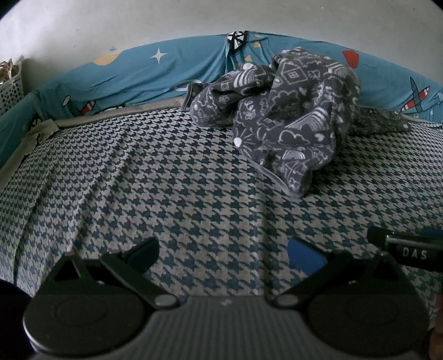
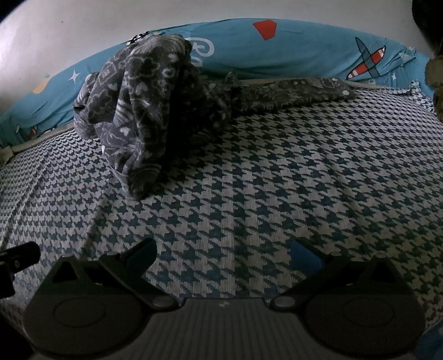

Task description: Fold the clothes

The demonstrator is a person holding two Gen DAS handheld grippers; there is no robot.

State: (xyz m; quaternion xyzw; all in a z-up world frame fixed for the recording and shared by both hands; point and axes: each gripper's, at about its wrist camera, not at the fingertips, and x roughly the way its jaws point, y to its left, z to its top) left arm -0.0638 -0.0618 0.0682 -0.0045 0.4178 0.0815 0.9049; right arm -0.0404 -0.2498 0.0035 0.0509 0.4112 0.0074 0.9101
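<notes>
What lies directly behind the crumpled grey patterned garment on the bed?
Behind the grey garment stands a blue printed bumper against the white wall. The bumper's stretch right behind it is covered.

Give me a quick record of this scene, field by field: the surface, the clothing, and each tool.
surface: bed with houndstooth sheet
clothing: grey patterned garment, crumpled in a heap at the far side, unfolded
backdrop: blue cartoon-print cloth behind the heap
left tool: open, empty, short of the garment
right tool: open, empty, short of the garment

Bedroom: houndstooth-sheeted bed (image 1: 166, 193), cartoon-print bumper (image 1: 166, 74).
</notes>
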